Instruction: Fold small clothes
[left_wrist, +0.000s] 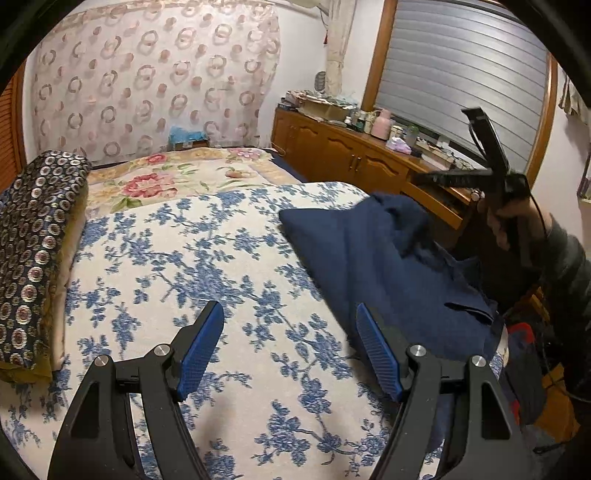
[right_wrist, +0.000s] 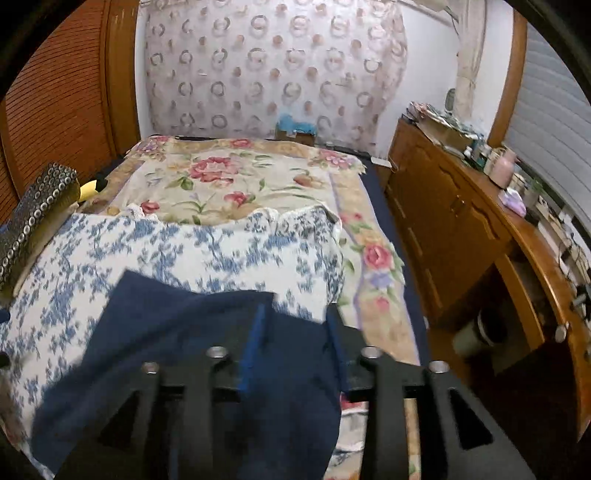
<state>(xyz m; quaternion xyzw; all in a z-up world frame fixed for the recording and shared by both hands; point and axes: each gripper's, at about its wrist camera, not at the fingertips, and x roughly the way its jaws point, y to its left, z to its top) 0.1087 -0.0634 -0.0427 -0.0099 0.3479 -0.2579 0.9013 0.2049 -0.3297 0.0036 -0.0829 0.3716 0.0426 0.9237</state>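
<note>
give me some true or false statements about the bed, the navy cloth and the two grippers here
1. The navy cloth lies on the blue-flowered cover. True.
2. The left gripper is clamped on the cloth. False: its fingers stand wide apart over the cover with nothing between them.
3. The cloth is folded into a neat square. False: it is rumpled, one part bunched up.
4. A wooden cabinet stands beside the bed. True.
5. The cabinet top is bare. False: it is crowded with small things, a pink jug among them.
</note>
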